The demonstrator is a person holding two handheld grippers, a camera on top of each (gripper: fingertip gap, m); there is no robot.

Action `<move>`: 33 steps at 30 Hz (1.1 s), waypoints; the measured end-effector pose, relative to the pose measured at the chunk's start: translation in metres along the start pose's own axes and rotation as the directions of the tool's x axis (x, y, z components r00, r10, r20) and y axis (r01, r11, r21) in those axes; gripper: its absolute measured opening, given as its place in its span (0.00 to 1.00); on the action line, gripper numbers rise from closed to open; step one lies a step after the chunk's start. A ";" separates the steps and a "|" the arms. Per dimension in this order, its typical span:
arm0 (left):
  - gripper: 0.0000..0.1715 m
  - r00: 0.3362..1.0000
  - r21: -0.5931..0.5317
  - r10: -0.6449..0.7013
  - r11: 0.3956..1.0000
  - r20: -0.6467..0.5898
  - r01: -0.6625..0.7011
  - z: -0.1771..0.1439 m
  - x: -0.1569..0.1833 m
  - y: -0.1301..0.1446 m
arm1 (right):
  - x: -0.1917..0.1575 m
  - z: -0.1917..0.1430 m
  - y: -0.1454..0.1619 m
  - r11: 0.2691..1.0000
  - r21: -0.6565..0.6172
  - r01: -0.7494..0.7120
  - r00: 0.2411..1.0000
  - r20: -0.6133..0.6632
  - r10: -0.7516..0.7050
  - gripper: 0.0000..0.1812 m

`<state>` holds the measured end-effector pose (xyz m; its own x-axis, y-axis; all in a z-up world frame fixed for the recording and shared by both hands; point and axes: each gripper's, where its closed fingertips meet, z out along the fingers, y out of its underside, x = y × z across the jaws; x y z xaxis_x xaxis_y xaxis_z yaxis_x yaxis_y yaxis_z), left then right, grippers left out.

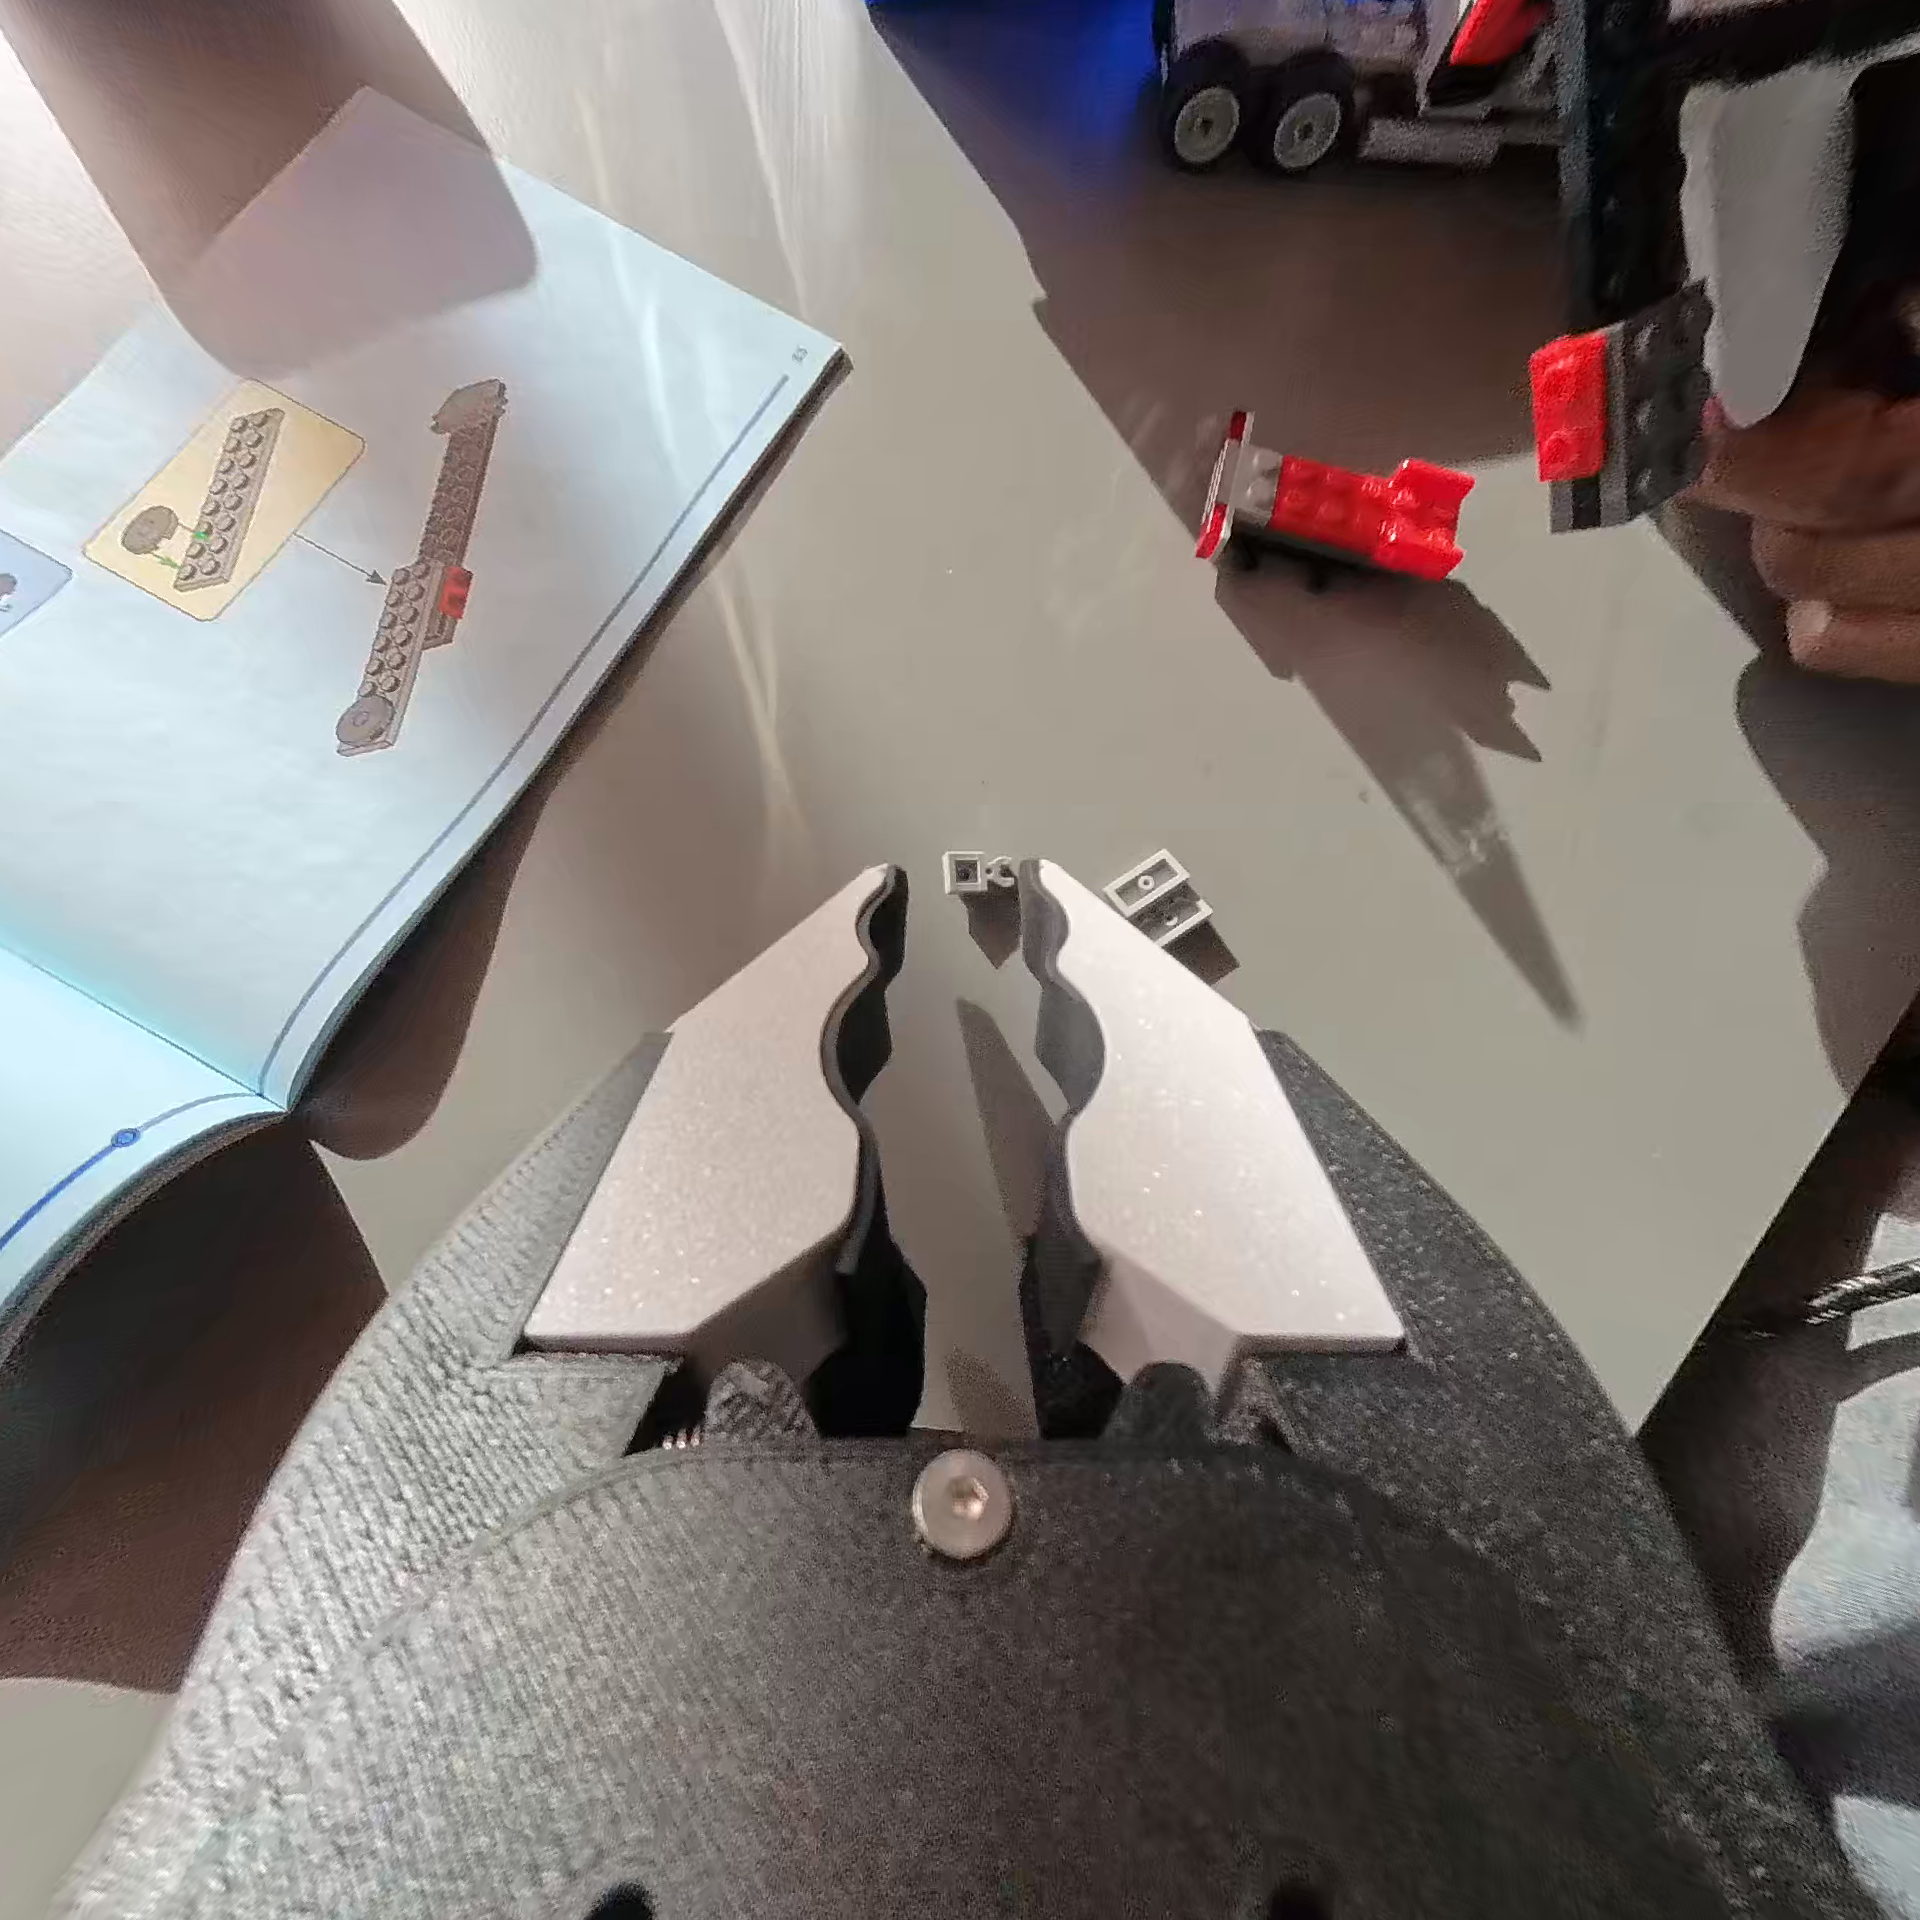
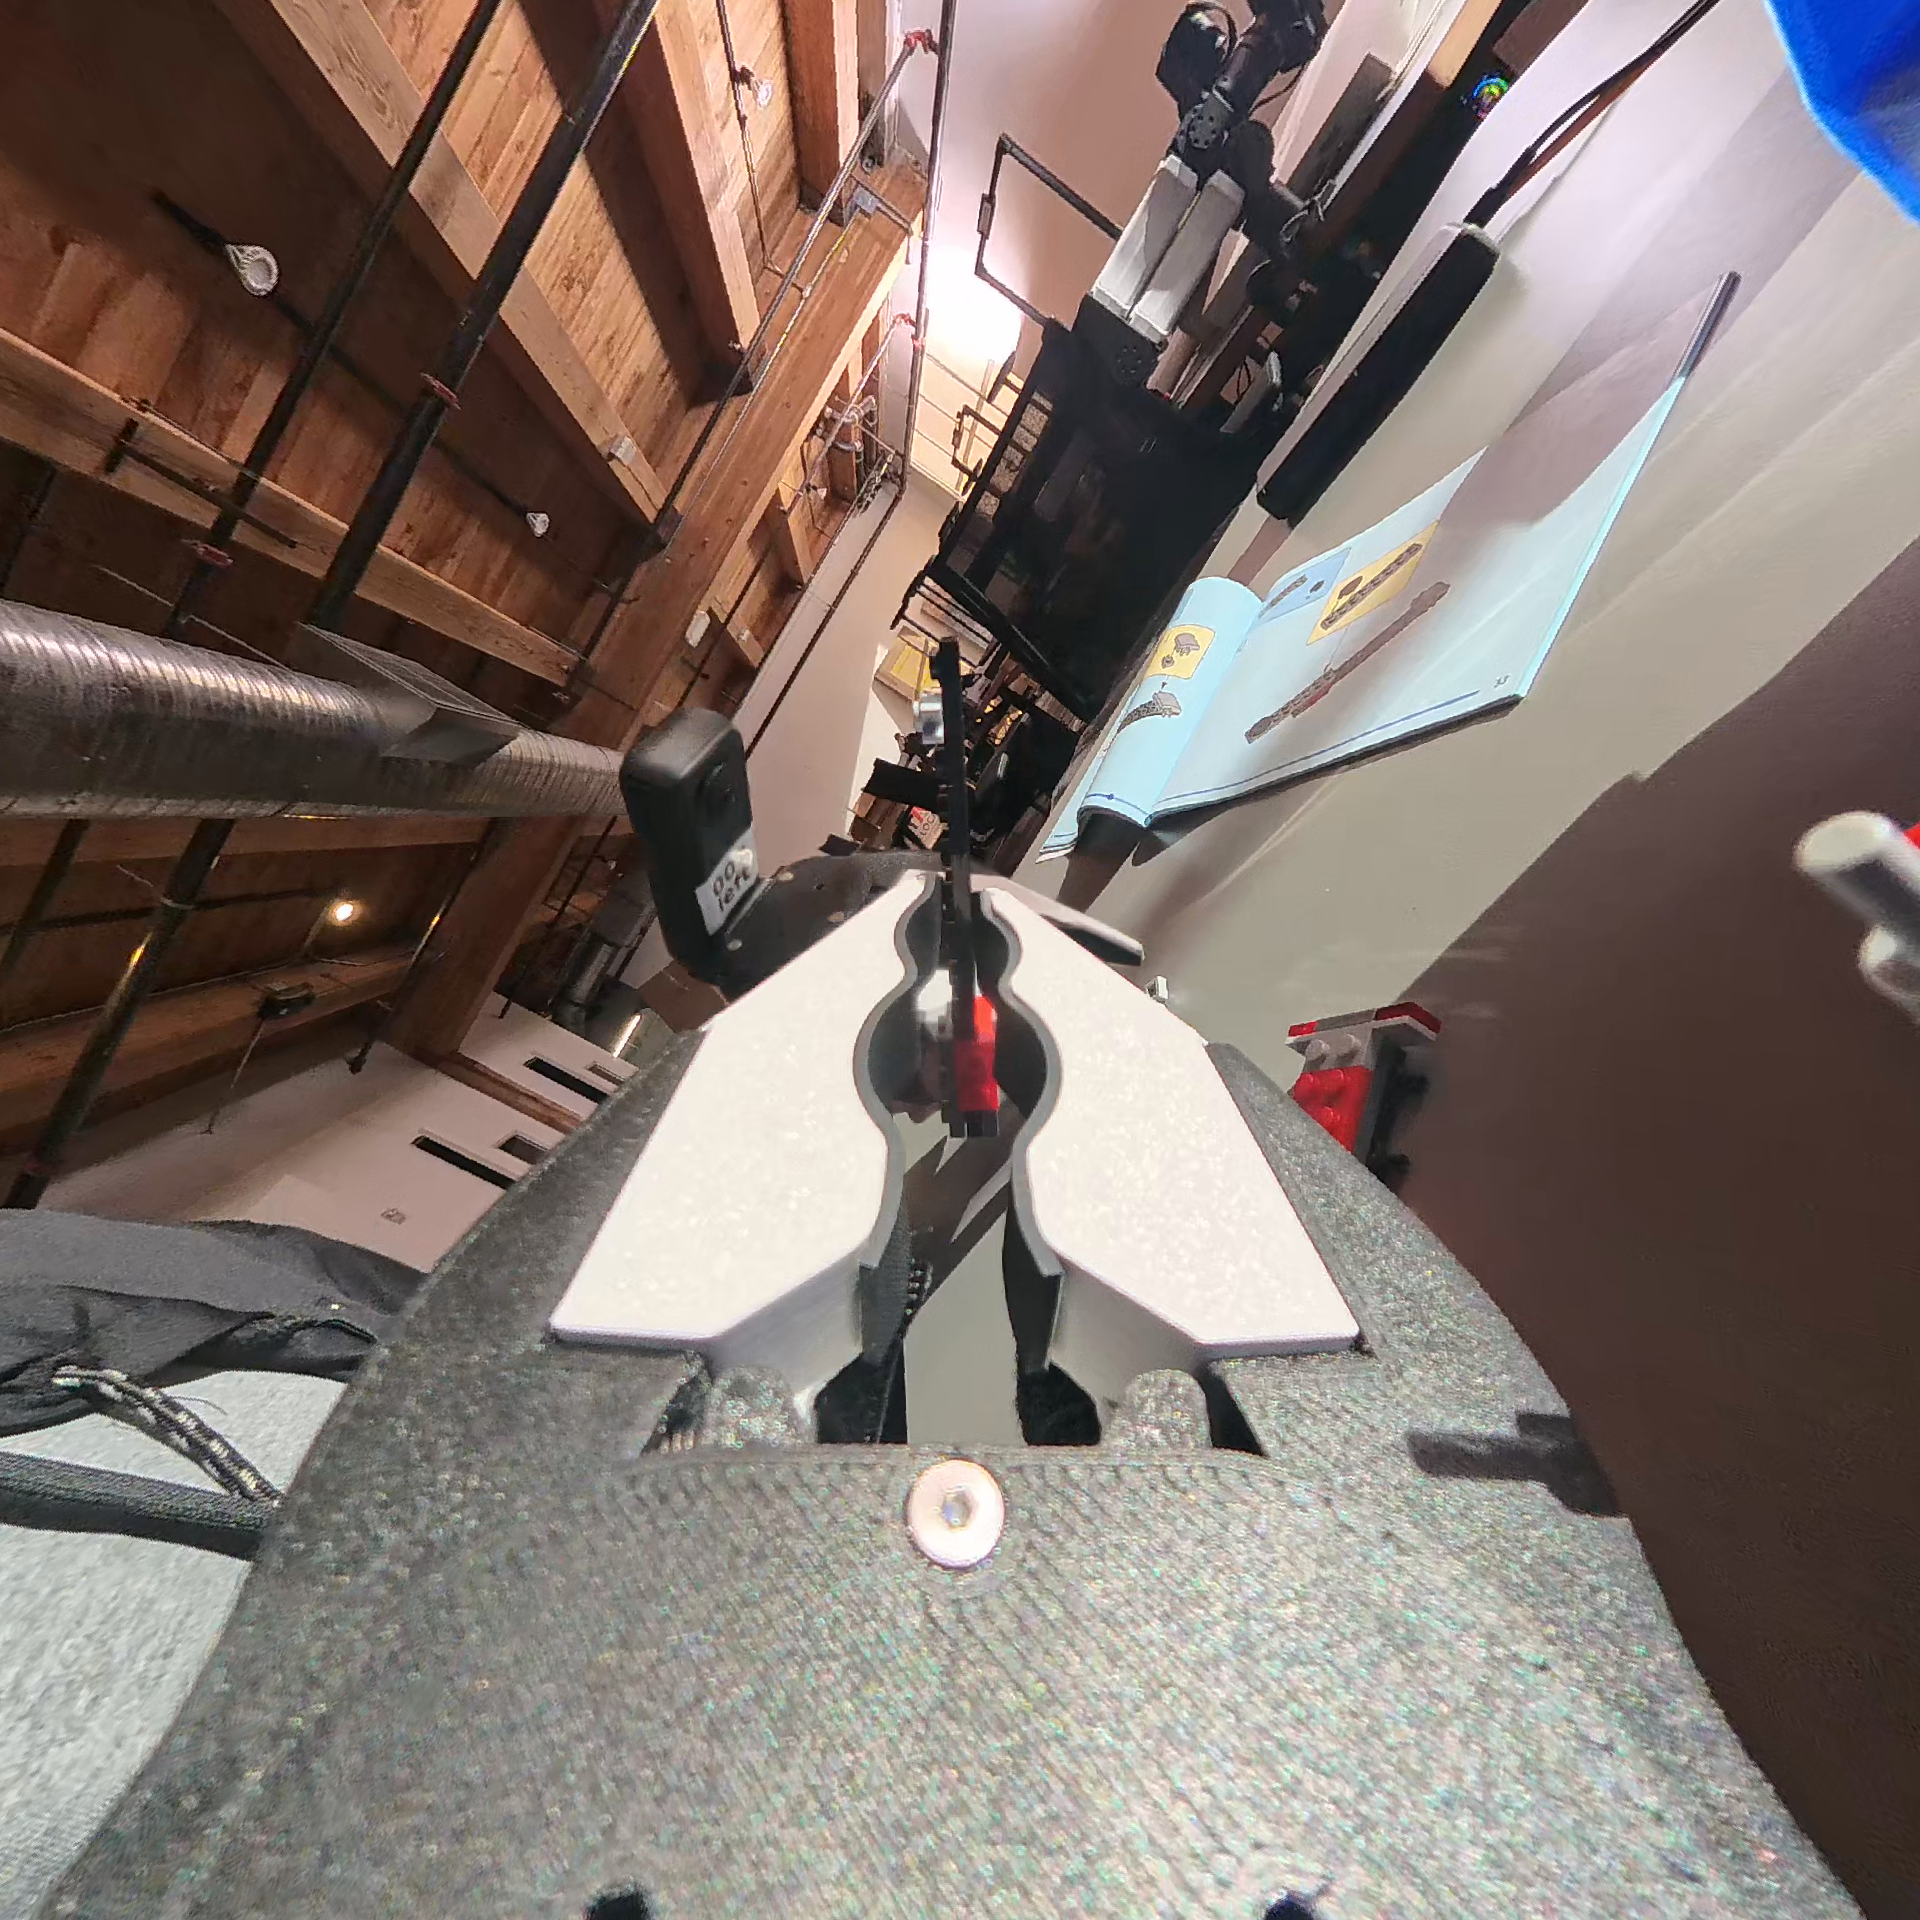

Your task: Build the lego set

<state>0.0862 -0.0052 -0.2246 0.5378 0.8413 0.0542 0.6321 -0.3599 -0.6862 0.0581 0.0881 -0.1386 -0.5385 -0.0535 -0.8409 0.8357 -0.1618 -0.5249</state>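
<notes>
My left gripper (image 1: 961,883) is open and empty, low over the grey table. A small grey clip piece (image 1: 971,873) lies just past its fingertips, and a grey bracket piece (image 1: 1158,896) lies to the right of them. A red and grey sub-assembly (image 1: 1340,514) sits farther off on the table. My right gripper (image 2: 961,894) is shut on a long black plate (image 2: 951,790) with a red brick (image 2: 977,1065) on it, held edge-on. In the left wrist view the right gripper holds this plate (image 1: 1636,416) at the upper right.
An open instruction booklet (image 1: 343,675) lies at the left, also seen in the right wrist view (image 2: 1403,644). A built wheeled truck (image 1: 1299,94) stands at the far side. A person's hand (image 1: 1829,561) is at the right edge. A black power strip (image 2: 1382,374) lies on the table. The gap from one gripper's tips to the other's is roughly 12 cm.
</notes>
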 end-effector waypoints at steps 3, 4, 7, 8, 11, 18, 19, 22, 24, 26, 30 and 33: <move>0.13 0.999 -0.013 0.033 0.999 0.030 -0.033 0.005 0.000 0.003 | 0.000 0.000 0.000 1.000 -0.001 0.004 1.000 -0.001 -0.004 0.03; 0.13 0.998 -0.021 0.048 0.999 0.043 -0.047 0.006 -0.001 0.005 | 0.000 0.000 0.000 1.000 -0.001 0.005 1.000 -0.002 -0.005 0.03; 0.07 0.993 -0.021 0.088 0.996 0.073 -0.087 0.008 -0.003 0.004 | 0.000 0.000 0.000 1.000 0.000 0.007 1.000 -0.002 -0.007 0.03; 0.05 0.993 -0.016 0.088 0.996 0.085 -0.087 0.007 -0.005 0.003 | 0.000 0.000 0.000 1.000 0.000 0.007 1.000 -0.002 -0.007 0.03; 0.05 0.993 0.050 0.079 0.995 0.089 -0.084 -0.004 -0.005 -0.013 | -0.001 0.000 0.000 1.000 0.000 0.007 1.000 -0.001 -0.007 0.03; 0.06 0.987 0.108 0.100 0.988 0.124 -0.114 -0.023 -0.007 -0.032 | -0.001 0.000 0.000 1.000 -0.002 0.004 1.000 0.000 -0.004 0.03; 0.06 0.986 0.104 0.107 0.987 0.126 -0.120 -0.023 -0.006 -0.032 | 0.000 0.000 0.000 1.000 -0.002 0.004 1.000 0.001 -0.004 0.03; 0.07 0.991 0.118 0.096 0.987 0.088 -0.106 -0.022 -0.001 -0.033 | 0.000 0.000 0.000 1.000 -0.002 0.002 1.000 0.001 -0.002 0.03; 0.08 0.995 0.124 0.077 0.989 0.068 -0.085 -0.023 0.001 -0.033 | 0.000 0.000 0.000 1.000 -0.002 0.001 1.000 0.001 -0.001 0.03; 0.09 0.995 0.113 0.065 0.991 0.070 -0.073 -0.023 -0.002 -0.031 | 0.000 0.000 0.000 1.000 -0.002 0.000 1.000 0.001 0.000 0.03; 0.10 0.997 0.074 0.049 0.996 0.065 -0.053 -0.020 -0.007 -0.020 | 0.000 0.000 0.000 1.000 -0.002 -0.002 1.000 0.003 0.002 0.03; 0.10 0.999 0.068 0.026 0.997 0.034 -0.028 -0.015 -0.006 -0.015 | 0.000 0.001 0.000 1.000 -0.002 -0.003 1.000 0.003 0.003 0.03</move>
<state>0.0818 -0.0107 -0.2042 0.5351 0.8447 0.0118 0.5770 -0.3552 -0.7355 0.0584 0.0875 -0.1385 -0.5361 -0.0570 -0.8422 0.8377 -0.1594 -0.5224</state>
